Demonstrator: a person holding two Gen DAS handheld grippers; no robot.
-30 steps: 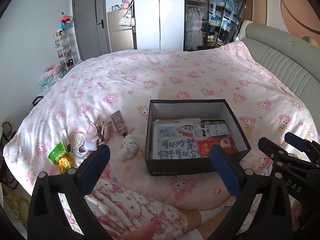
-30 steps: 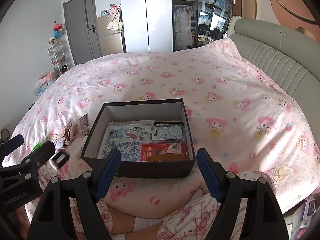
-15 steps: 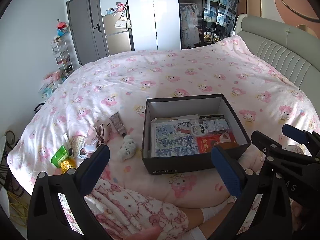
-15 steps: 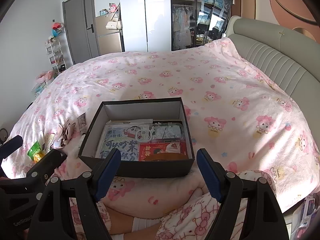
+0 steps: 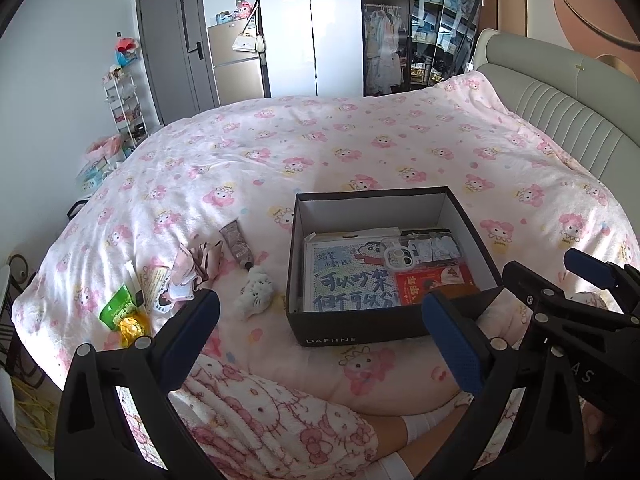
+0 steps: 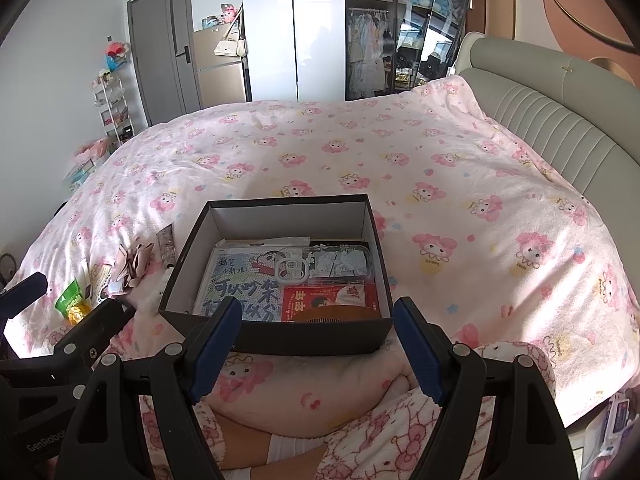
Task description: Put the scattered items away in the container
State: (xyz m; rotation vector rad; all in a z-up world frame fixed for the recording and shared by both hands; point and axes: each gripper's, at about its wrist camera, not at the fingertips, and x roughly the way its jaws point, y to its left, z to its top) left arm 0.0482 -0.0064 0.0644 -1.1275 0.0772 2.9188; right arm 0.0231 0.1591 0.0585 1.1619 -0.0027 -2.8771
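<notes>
Now | bed: unchanged | box: same spot mid-bed, partly filled | loose items left of box, plush toy nearest: unmoved | left gripper, right gripper: raised slightly, jaws open, empty; no pick begun.

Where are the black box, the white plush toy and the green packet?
black box [image 5: 360, 330]: left wrist view, near front wall.
white plush toy [image 5: 256, 294]: left wrist view, its body.
green packet [image 5: 118, 306]: left wrist view, printed face.
</notes>
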